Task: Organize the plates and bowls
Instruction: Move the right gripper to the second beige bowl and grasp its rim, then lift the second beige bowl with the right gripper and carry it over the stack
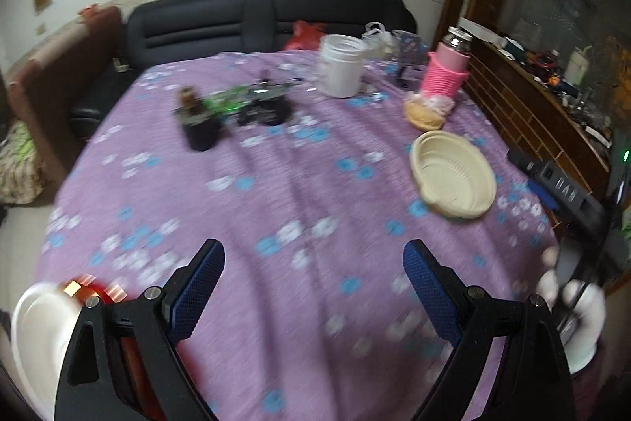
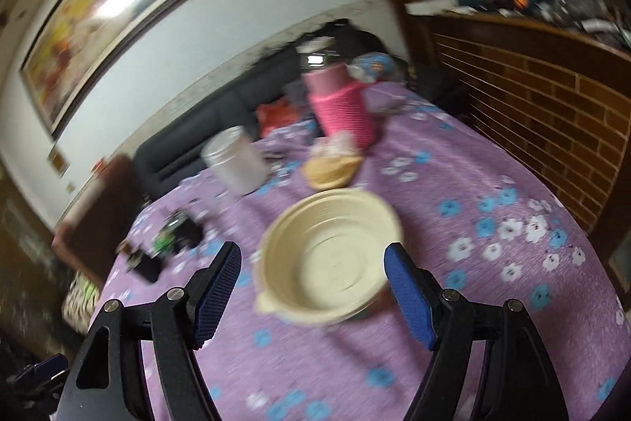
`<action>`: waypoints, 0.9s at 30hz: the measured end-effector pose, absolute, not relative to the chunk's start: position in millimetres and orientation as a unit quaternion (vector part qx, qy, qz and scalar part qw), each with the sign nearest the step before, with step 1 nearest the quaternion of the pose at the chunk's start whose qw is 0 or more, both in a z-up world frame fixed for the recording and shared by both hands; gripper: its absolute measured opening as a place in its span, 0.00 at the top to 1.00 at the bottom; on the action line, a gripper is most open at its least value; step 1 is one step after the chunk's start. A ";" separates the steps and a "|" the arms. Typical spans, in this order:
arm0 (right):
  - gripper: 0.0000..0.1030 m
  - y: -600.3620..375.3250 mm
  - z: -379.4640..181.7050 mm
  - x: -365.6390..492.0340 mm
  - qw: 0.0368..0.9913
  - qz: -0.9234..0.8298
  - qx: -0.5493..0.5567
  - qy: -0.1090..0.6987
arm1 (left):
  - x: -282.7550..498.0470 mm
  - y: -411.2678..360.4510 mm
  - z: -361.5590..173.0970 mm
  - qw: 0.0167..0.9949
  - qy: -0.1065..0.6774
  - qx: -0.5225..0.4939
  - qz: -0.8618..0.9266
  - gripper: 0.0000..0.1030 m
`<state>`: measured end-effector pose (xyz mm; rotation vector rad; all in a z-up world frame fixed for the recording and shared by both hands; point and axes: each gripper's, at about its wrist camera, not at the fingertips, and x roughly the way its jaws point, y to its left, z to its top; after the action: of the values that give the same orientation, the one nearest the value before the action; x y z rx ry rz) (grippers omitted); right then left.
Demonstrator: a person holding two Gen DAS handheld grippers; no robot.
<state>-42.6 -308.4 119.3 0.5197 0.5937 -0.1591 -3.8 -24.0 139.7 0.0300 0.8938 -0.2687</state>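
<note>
A cream plastic bowl (image 1: 453, 176) with a small handle tab sits upright on the purple flowered tablecloth (image 1: 276, 192), far right of my left gripper (image 1: 313, 279). The left gripper is open and empty above the cloth. In the right wrist view the same bowl (image 2: 331, 259) lies just ahead of my right gripper (image 2: 313, 279), whose open fingers stand on either side of its near rim, not touching. A white plate or bowl (image 1: 39, 334) with something red beside it shows at the lower left edge, behind the left finger. The right gripper's body (image 1: 568, 192) shows at the right edge.
A white jar (image 1: 341, 66), a pink sleeved bottle (image 1: 445, 73), a tan dish with wrapped bits (image 1: 426, 113), and dark and green small items (image 1: 236, 105) stand at the table's far side. A dark sofa (image 1: 268, 18) lies behind. A brick ledge (image 2: 532, 97) borders the right.
</note>
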 end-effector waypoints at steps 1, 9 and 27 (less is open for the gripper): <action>0.23 -315.9 112.9 -36.5 0.917 -0.085 0.258 0.293 | 7.8 -33.1 136.0 0.890 0.436 0.016 -0.132 0.11; 0.30 -358.3 57.5 -14.7 0.881 -0.093 0.312 0.343 | 100.9 -107.3 68.4 0.837 0.520 -0.025 -0.169 0.11; 0.78 -343.8 28.2 6.2 0.873 -0.045 0.306 0.376 | 128.2 -186.2 23.1 0.794 0.568 0.012 -0.215 0.85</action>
<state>6.2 -343.8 28.2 0.6401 0.7856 -0.0931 128.2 -186.2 23.1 0.0263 1.2218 -0.4631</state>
